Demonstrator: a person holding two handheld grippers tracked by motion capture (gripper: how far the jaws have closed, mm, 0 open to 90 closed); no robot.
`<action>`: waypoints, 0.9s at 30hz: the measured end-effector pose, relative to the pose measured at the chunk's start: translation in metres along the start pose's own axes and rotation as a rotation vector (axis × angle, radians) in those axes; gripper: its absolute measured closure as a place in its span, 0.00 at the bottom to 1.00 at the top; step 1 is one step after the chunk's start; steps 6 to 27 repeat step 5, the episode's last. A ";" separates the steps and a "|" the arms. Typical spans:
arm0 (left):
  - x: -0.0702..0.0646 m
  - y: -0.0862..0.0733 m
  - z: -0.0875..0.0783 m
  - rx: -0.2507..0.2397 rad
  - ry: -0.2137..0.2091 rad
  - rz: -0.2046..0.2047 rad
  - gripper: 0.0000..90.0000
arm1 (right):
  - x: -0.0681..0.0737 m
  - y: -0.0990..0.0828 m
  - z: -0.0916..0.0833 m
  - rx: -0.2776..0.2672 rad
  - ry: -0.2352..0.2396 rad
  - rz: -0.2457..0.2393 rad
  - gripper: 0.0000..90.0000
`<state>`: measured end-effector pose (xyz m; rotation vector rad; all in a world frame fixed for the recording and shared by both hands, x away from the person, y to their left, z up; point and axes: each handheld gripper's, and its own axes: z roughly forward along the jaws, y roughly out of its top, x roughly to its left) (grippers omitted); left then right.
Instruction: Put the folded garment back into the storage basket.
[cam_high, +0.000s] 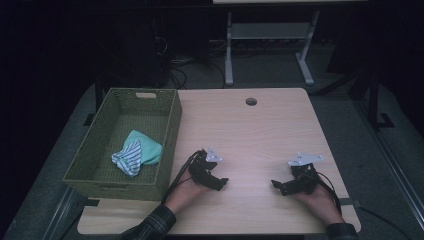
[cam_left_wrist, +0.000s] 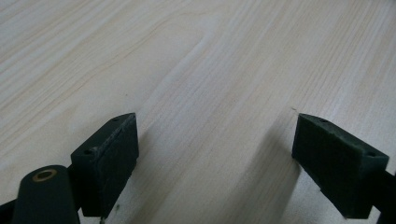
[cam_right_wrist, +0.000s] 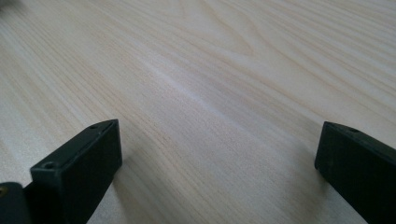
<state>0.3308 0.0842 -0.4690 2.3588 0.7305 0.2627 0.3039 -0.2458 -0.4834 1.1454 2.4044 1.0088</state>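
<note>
Resting low over the bare table (cam_high: 260, 125) with jaws spread and nothing held, the left gripper (cam_high: 216, 181) and right gripper (cam_high: 280, 186) seem finished, since the cloths (cam_high: 136, 152) lie in the basket (cam_high: 172, 127), so withdrawing likely follows

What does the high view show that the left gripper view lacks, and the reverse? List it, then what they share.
High view alone: the green woven basket holding a mint-green cloth and a blue-and-white striped cloth, the right gripper, both hands, and the grey floor. Left gripper view alone: the close wood grain and the pads' faces, jaws standing wide apart. Shared: the light wooden table and the empty left gripper.
</note>
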 end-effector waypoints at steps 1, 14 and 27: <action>0.000 0.000 0.000 -0.002 0.000 0.001 0.16 | 0.000 0.000 0.000 0.000 0.000 0.000 0.00; 0.000 -0.003 0.000 -0.022 -0.003 0.003 0.14 | 0.000 0.000 0.000 0.000 0.000 0.000 0.00; 0.000 -0.003 0.000 -0.022 -0.003 0.003 0.14 | 0.000 0.000 0.000 0.000 0.000 0.000 0.00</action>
